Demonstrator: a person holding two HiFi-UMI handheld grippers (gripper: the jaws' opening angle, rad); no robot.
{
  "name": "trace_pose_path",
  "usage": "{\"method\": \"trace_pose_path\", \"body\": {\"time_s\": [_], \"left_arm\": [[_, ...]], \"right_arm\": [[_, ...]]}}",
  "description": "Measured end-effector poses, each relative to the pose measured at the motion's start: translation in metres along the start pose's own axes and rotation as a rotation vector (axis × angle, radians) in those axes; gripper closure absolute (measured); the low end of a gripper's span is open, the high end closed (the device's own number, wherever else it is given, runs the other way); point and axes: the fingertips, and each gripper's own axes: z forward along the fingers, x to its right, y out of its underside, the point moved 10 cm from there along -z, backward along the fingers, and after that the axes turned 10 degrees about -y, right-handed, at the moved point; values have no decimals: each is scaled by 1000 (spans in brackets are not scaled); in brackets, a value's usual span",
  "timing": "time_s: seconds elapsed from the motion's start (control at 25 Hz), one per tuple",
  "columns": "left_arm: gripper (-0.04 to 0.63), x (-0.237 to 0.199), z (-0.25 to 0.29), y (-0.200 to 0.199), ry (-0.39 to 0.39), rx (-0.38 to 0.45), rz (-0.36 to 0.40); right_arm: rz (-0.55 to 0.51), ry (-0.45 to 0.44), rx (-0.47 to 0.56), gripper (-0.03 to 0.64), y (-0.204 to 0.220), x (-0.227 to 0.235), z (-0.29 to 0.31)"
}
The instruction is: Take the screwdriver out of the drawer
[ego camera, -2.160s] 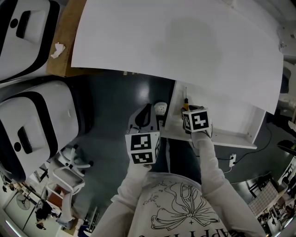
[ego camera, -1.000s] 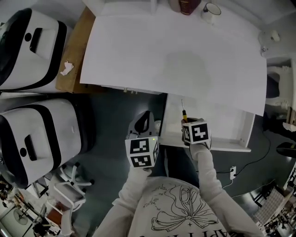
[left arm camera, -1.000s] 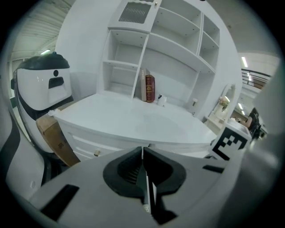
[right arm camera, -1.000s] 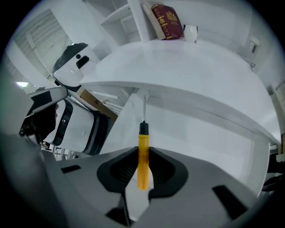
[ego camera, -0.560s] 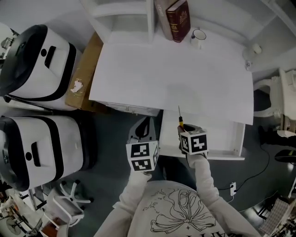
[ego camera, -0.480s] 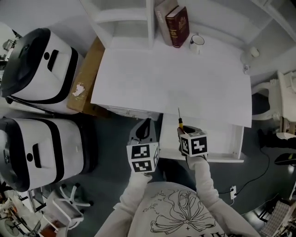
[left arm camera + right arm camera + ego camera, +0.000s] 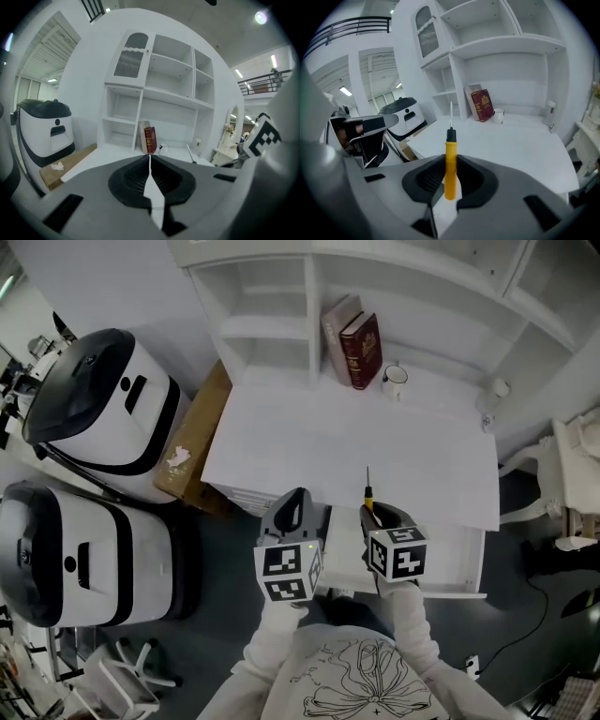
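Yellow-handled screwdriver [image 7: 450,157], slim metal shaft, in right tongs [image 7: 450,174].

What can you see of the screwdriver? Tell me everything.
The screwdriver is small, with a yellow, plastic-looking handle, a black collar and a thin bare metal shaft; its tip is too small to tell. The right gripper clamps the handle's sides, with the shaft pointing forward out of the jaws and the handle's butt poking out behind the pads. Only the gripper touches it. It hangs in the air, clear of the open drawer and the desk.
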Motion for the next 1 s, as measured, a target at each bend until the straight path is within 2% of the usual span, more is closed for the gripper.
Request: {"method": "trace_pose_path", "body": {"time_s": [0.52,1.0], "left_arm": [[583,10,-32,-48,-23,160,20],[583,8,-55,-64,-55,243,33]], "right_arm": [[-120,26,334,546,-49,-23,-53],[-172,33,442,546,-59,-34,-71]]}}
